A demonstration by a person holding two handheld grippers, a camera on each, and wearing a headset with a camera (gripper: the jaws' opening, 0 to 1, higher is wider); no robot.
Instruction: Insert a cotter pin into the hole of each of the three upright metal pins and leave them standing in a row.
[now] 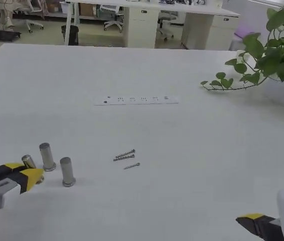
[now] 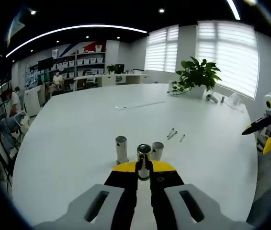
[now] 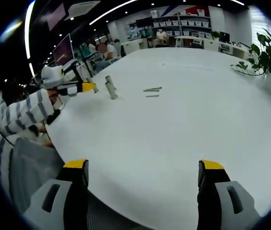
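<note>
Now left hand-held gripper [image 2: 143, 168] grips one pin [image 2: 143, 152], 2 other pins [image 2: 121, 148] just beyond; right hand-held gripper [image 3: 143, 165] spread wide.

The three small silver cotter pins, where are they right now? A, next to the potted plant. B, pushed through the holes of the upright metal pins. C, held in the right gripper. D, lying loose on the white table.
D: the three small silver cotter pins lie close together on the white table, off to the side of the upright grey metal pins.
</note>
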